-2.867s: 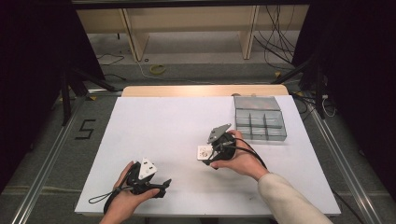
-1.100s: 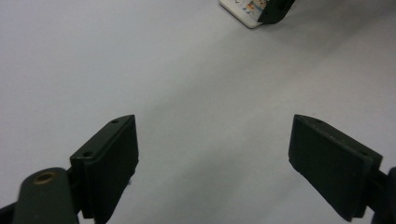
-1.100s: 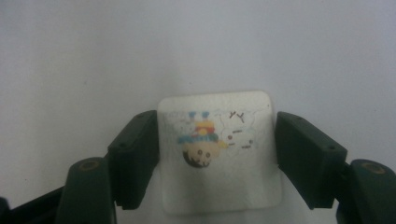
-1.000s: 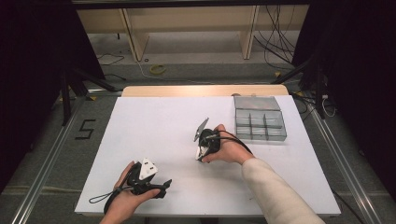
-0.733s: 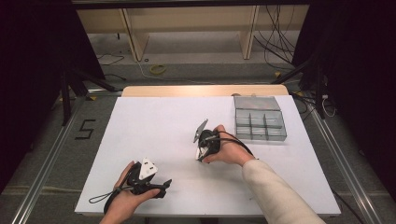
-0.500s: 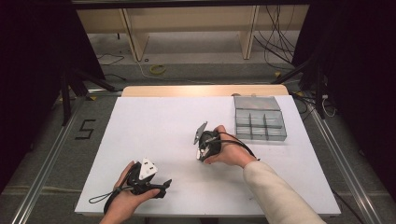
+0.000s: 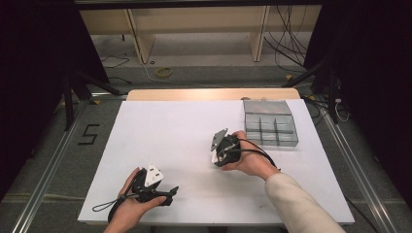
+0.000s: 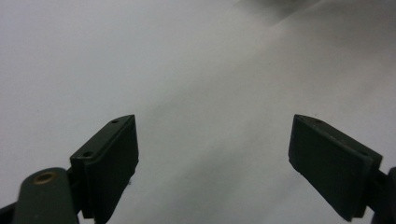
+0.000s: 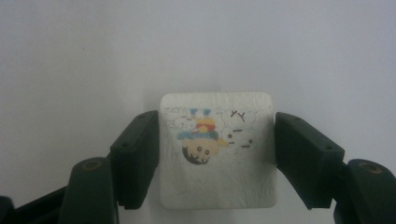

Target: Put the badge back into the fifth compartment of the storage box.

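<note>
**Picture tile gripped and coming up off the sheet**

The white surface [image 7: 160,131] fills the middle of the high view, bare apart from the two hands and a clear divided box [image 7: 269,124] at its upper right. Compared with about three seconds ago, the right hand has swung its tool round: then a small white tile lay flat just left of the tool, now the tool stands over that spot, just left of the box's lower corner, and the tile peeks out beneath it. In the last second the hand has shifted slightly toward the right of the frame. I judge the pick-up to be done and the carry beginning, most likely toward the box.

The left tongs [image 7: 165,194] rest low in the frame's lower left, unmoved across the frames; in the left gripper view [image 8: 212,158] they stand wide apart with nothing between them.

The right tongs [image 9: 217,158] are clamped on the tile [image 9: 217,149]. It is a rounded white square with an upside-down cartoon figure, sitting squarely between the two pads, one pressing each side edge, its far half sticking out beyond them.
</note>
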`<state>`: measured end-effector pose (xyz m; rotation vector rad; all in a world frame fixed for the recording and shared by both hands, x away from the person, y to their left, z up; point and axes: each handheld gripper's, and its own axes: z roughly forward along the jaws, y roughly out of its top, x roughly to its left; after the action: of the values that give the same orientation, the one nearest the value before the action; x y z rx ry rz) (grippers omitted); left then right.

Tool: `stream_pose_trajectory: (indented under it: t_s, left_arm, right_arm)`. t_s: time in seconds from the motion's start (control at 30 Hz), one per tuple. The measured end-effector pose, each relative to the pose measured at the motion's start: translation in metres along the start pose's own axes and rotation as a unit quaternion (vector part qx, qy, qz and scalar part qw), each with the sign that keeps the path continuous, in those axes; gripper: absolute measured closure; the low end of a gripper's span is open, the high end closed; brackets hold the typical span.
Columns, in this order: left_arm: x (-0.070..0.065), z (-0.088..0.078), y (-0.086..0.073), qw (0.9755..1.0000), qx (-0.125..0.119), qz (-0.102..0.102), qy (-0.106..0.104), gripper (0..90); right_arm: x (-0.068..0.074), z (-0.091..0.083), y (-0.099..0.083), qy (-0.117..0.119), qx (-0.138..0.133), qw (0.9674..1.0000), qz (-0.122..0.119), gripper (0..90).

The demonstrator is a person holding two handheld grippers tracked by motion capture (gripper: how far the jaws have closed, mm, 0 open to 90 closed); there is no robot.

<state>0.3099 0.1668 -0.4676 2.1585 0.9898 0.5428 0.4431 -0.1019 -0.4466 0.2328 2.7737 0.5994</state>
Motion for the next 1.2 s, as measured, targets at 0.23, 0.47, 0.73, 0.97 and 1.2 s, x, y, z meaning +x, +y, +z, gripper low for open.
stream_pose_trajectory:
  t_s: [0.23,0.47,0.73,0.97,1.2]
  left_arm:
    - [-0.001,0.000,0.000,1.0000,-0.001,-0.001,0.001,15.4]
    - [-0.001,0.001,0.000,1.0000,-0.001,-0.001,0.001,15.4]
    - [-0.001,0.001,0.000,1.0000,-0.002,-0.001,-0.001,15.4]
    - [-0.001,0.001,0.000,1.0000,-0.003,-0.001,-0.001,15.4]
    - [0.000,0.001,0.000,1.0000,-0.002,-0.002,-0.001,15.5]
  right_arm:
    - [0.000,-0.017,-0.016,-0.013,-0.002,0.9999,0.003,34.0]
    - [-0.003,-0.029,-0.028,-0.024,-0.007,0.9996,0.012,34.0]
    - [-0.008,-0.042,-0.036,-0.035,-0.011,0.9991,0.019,34.0]
    - [-0.013,-0.049,-0.042,-0.044,-0.010,0.9987,0.025,34.0]
    - [-0.019,-0.053,-0.050,-0.050,-0.005,0.9982,0.032,34.0]
